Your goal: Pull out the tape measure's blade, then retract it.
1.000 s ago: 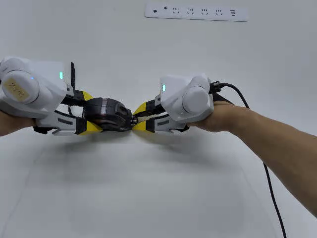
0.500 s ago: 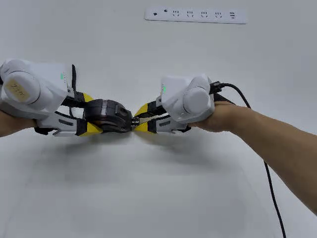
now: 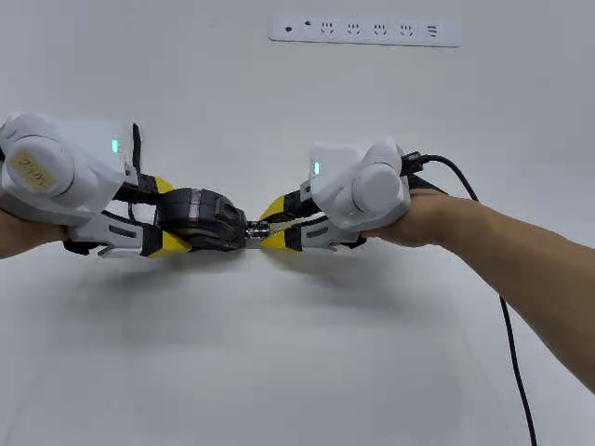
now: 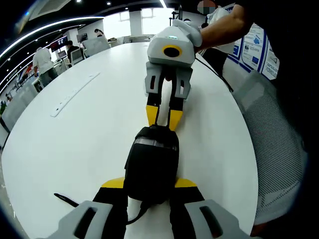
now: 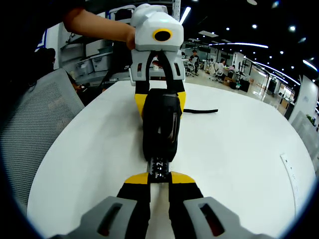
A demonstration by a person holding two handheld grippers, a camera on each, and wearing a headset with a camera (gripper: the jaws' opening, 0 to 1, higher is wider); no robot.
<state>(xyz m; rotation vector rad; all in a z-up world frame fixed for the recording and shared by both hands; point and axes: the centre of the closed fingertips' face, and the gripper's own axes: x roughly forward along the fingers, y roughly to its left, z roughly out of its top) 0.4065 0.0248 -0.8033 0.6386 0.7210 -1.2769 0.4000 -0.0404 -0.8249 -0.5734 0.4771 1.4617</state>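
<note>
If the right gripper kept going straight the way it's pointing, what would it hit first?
The tape measure: its black case sits directly ahead and close, held by the left gripper. The right gripper pinches the blade tip.

This is an open-plan office or lab. Beyond the white table (image 4: 75, 129) are desks (image 4: 97, 46) with people (image 4: 41, 59) at them under ceiling strip lights (image 4: 55, 27), and a mesh chair (image 4: 279, 134) stands beside the table. Posters (image 4: 256, 45) hang on a wall
</note>
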